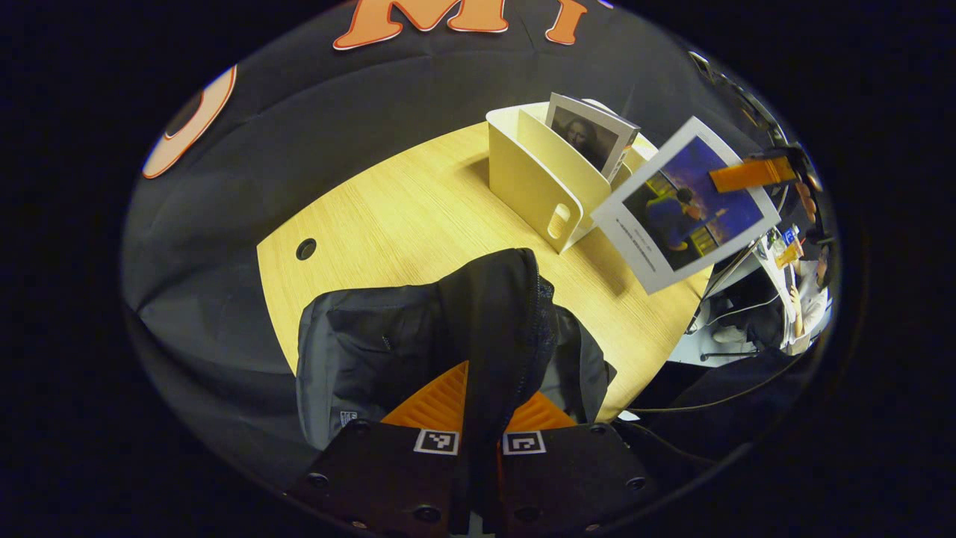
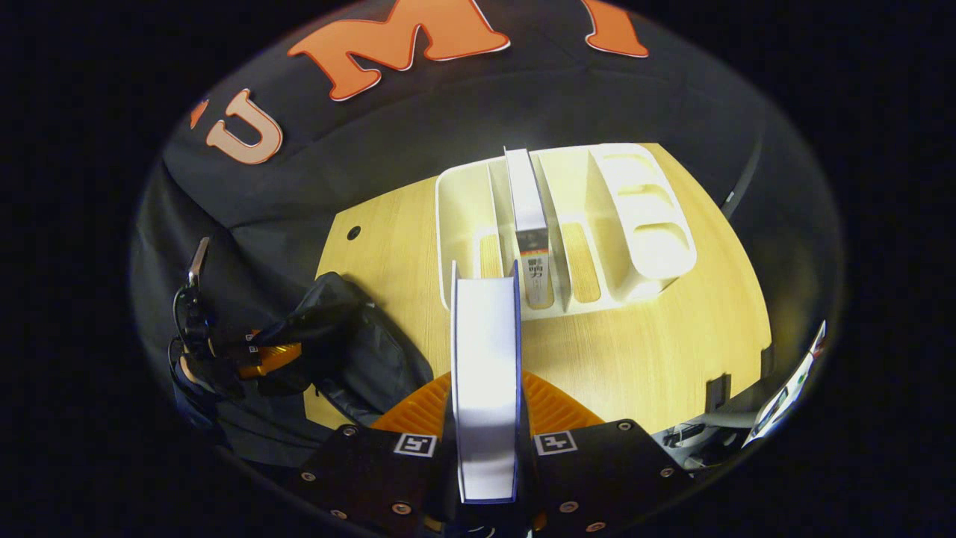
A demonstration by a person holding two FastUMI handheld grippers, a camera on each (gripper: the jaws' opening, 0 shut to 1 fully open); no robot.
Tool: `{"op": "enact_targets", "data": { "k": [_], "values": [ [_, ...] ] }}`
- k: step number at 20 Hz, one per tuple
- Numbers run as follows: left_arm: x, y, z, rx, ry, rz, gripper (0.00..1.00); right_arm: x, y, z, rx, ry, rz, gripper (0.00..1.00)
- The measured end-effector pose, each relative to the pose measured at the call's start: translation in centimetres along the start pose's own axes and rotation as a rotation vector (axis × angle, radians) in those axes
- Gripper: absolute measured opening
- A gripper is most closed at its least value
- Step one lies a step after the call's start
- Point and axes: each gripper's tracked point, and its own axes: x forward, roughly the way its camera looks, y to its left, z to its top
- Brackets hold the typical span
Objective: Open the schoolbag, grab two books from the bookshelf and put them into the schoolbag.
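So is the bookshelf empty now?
No: in the right gripper view one book stands upright in a middle slot of the bookshelf.

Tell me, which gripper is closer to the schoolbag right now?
Left. The left gripper is clamped on the schoolbag flap, holding it up. The right gripper holds a book up over the table, off to the bag's side near the bookshelf.

Surface (image 1: 418, 202): pale wood-grain laminate, smooth, faint sheen. Bookshelf (image 2: 642, 224): cream moulded plastic, smooth, satin. Schoolbag (image 1: 358, 351): dark woven cloth, matt, with a toothed zip edge. Held book (image 1: 683, 205): glossy printed paper cover; its page edges in the right gripper view are plain matt paper.
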Motion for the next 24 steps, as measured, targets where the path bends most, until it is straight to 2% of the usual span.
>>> {"op": "enact_targets", "data": {
  "k": [5, 11, 18, 24],
  "values": [
    [0.2, -0.3, 0.3, -0.015, 0.003, -0.010, 0.06, -0.4, 0.0, -2.0, 0.098, -0.025, 0.068, 0.33],
    [0.1, -0.8, 1.1, -0.041, -0.005, -0.027, 0.07, -0.6, 1.7, -2.7, 0.165, -0.059, 0.184, 0.32],
    [0.4, -1.8, 1.7, -0.096, -0.031, -0.058, 0.08, 0.4, 6.1, -3.6, 0.254, -0.063, 0.370, 0.31],
    [0.3, -2.2, 2.2, -0.122, -0.045, -0.064, 0.07, 3.1, 9.0, -5.0, 0.322, -0.037, 0.465, 0.31]
  ]
}}
